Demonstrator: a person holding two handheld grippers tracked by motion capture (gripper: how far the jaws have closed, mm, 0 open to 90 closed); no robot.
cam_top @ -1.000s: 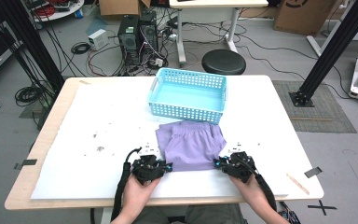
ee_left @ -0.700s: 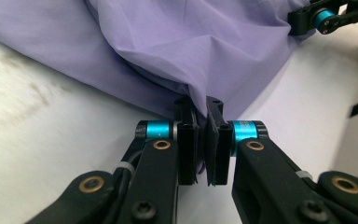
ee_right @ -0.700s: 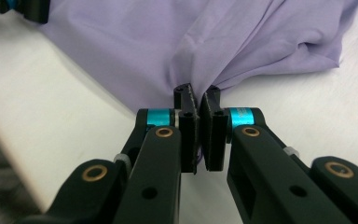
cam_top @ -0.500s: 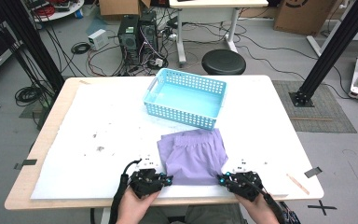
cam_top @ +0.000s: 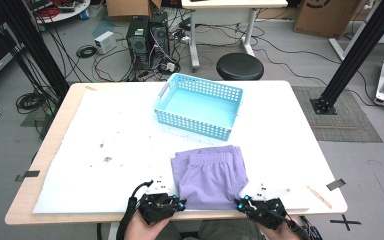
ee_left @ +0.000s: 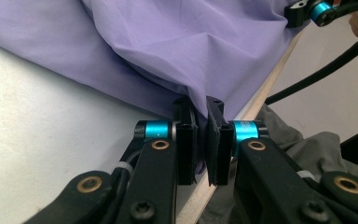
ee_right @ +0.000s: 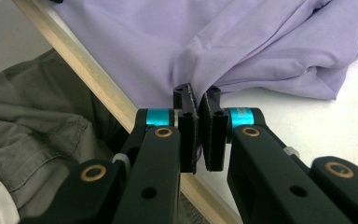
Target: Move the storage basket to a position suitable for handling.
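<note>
Purple shorts (cam_top: 210, 175) near blue basket (cam_top: 198, 106), corners clamped by left hand-held gripper (ee_left: 201, 112), right hand-held gripper (ee_right: 197, 103)

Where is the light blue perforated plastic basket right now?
In the high view, the light blue perforated plastic basket sits mid-table toward the far edge, beyond the purple cloth shorts.
</note>
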